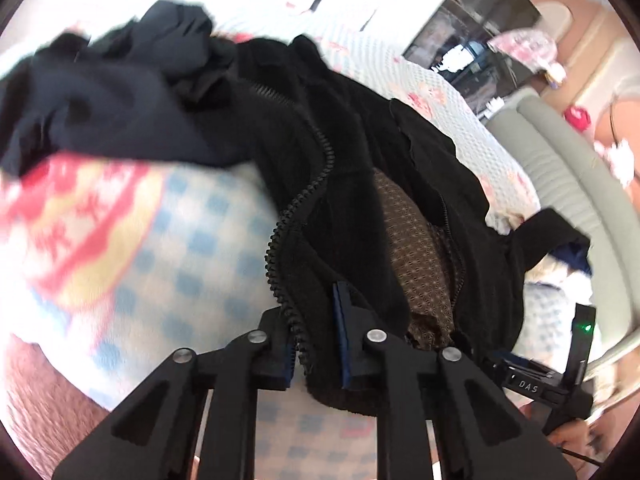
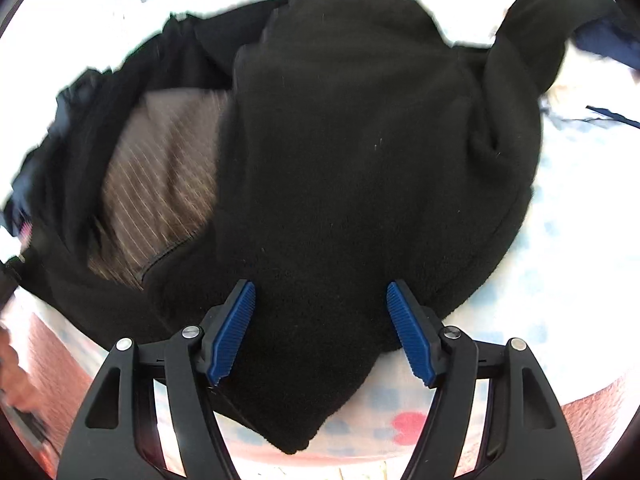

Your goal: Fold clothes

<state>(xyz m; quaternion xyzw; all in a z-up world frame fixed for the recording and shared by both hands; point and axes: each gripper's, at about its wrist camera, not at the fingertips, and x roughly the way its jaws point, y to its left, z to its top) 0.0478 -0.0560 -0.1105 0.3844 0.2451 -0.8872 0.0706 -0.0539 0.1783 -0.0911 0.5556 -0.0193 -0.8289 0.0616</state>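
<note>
Left gripper (image 1: 314, 344): jaws nearly together, clamped on the zipper edge of the black fleece jacket (image 1: 360, 184). The zipper teeth (image 1: 280, 248) run from between the blue pads up and away, curving ahead of the gripper. Just right of the jaws the jacket lies open, showing a brown patterned lining (image 1: 416, 248). Beyond it and to the left, a heap of dark navy clothing (image 1: 120, 92), blurred. Below and left of the gripper, the bed cover (image 1: 192, 240), blue-checked with a red and yellow print.

Right gripper (image 2: 320, 332): jaws wide apart, blue pads (image 2: 234, 332) either side of a fold of the same black fleece jacket (image 2: 360, 160), not pressing on it. The fleece spreads ahead of the gripper across the bed (image 2: 580, 240); a pointed corner hangs back between the fingers toward the camera. Ahead and left, the brown lining (image 2: 160, 184) shows; ahead and right, a sleeve (image 2: 532, 32) trails away. Right gripper's body shows at the right edge of the left view, green light on.
</note>
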